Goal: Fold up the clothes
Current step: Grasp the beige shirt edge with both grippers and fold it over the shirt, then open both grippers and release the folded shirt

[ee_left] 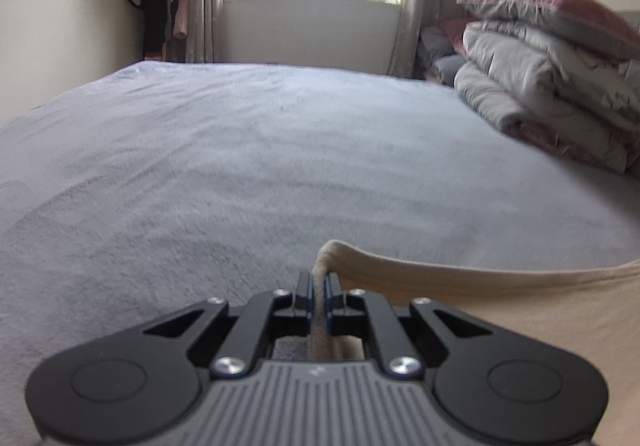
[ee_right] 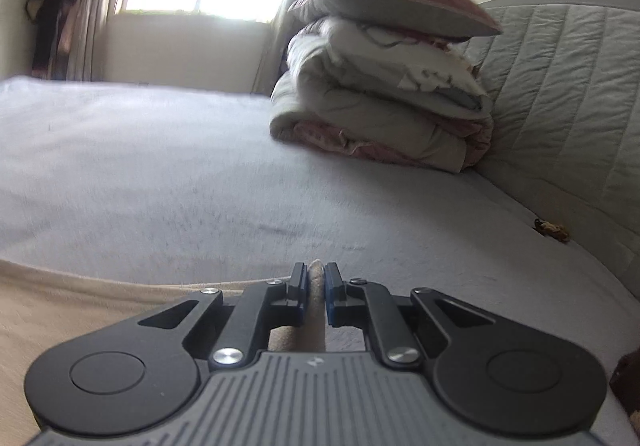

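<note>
- The left gripper (ee_left: 318,286) has its fingers clamped on a bunched edge of a beige garment (ee_left: 520,310), which runs off to the right of that view in a taut band just above the bed (ee_left: 240,149).
- The right gripper (ee_right: 316,290) is likewise pinched tight on a fold of the same beige cloth (ee_right: 72,310), which spreads away to the left in its view.
- So the garment hangs stretched between the two grippers, low over the near part of the grey bedcover, with most of its body below and out of sight (I cannot tell how much of it rests on the bed).
- The step in hand looks like carrying a held edge across the bed, either to lay the piece flat or to bring one half over the other.
- The next move probably calls for both hands to travel together at an even height, keeping the edge straight, then lowering it before letting go.
- The open stretch of bedcover ahead gives room; the stacked quilts (ee_right: 380,105) with a pillow (ee_right: 400,1) on top sit well apart by the headboard (ee_right: 560,93).
</note>
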### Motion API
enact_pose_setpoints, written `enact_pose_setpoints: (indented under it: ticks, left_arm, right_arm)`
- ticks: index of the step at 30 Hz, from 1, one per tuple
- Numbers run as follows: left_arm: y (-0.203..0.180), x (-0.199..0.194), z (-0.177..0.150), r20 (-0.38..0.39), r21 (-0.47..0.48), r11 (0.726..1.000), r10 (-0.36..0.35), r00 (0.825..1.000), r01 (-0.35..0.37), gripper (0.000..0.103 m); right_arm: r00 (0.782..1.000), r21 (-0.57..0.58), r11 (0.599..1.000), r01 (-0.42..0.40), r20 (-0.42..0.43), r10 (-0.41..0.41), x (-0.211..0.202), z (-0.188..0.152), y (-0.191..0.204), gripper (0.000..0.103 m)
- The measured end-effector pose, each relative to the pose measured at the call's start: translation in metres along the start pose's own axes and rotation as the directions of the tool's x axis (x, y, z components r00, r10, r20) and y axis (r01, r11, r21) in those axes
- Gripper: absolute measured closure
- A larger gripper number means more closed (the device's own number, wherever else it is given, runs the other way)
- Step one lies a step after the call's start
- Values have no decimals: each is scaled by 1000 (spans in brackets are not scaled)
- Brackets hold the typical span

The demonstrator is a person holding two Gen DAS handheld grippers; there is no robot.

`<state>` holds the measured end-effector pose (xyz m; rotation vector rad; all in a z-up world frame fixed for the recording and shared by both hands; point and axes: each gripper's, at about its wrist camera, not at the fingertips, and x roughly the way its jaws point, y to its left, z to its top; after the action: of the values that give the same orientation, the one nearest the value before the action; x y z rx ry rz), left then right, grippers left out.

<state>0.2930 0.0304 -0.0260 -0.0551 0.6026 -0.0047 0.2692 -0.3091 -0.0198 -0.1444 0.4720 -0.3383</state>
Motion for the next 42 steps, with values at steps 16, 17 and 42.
enact_pose_setpoints:
  ticks: [16,17,42]
  left_arm:
    - [-4,-7,3,-76,48,999,0,997,4,55]
    - [0,-13,4,-77,32,999,-13,997,16,50]
    - [-31,-136,-61,-87,-8,959,-283,955,284,41]
  right_arm:
    - [994,5,999,-47,-101,47,-2,4,-1,49]
    - [993,27,998,-59,-99,61,-6,5,-6,48]
    - [905,105,911,-400,-111,410,-163,-42,65,47]
